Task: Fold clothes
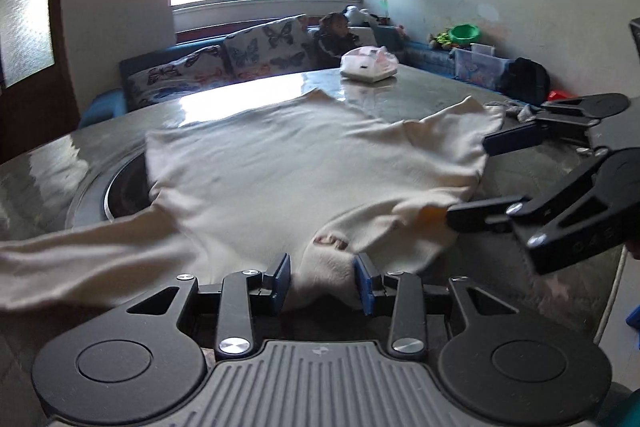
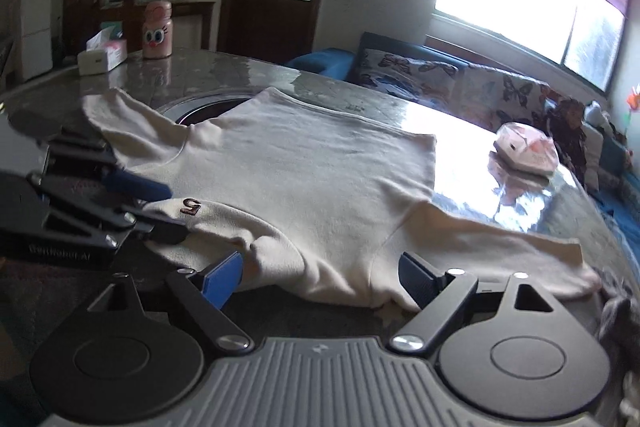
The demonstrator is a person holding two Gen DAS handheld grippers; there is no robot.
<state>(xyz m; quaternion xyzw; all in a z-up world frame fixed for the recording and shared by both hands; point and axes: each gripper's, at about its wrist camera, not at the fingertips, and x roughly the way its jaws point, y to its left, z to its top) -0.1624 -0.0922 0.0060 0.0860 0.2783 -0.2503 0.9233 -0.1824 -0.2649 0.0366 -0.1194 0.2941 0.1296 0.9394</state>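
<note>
Here, two tools work at the near edge of one cream long-sleeved top (image 1: 304,163) spread flat on a dark glossy table (image 1: 420,83).

The left tool (image 1: 323,281) has its blue pads (image 1: 282,279) pressed on a bunched fold of the top's near edge, at the collar end, so it is clamped on the cloth. In the right wrist view the same tool (image 2: 162,213) comes in from the left, its tips at the collar, where a small dark emblem (image 2: 190,206) shows on the fabric.

The right tool (image 2: 320,277) has its fingers spread wide apart. The near edge of the top lies between them, but the pads do not press on it; the blue pad (image 2: 222,277) sits just beside the cloth on the left and the dark finger (image 2: 420,279) on the right. In the left wrist view this tool (image 1: 478,179) reaches in from the right, one finger above the right sleeve and the other low by the near edge.

The top's body runs away from both tools toward the far side of the table. One sleeve trails to the near left in the left wrist view, the other to the right. Part of the top covers a round recess (image 2: 200,111) set in the table.

Farther out, the table carries one pink-and-white bundle (image 2: 526,151), one pink bottle with cartoon eyes (image 2: 157,31) and one tissue box (image 2: 103,54). A grey cloth (image 2: 618,307) lies at the right sleeve's end.
</note>
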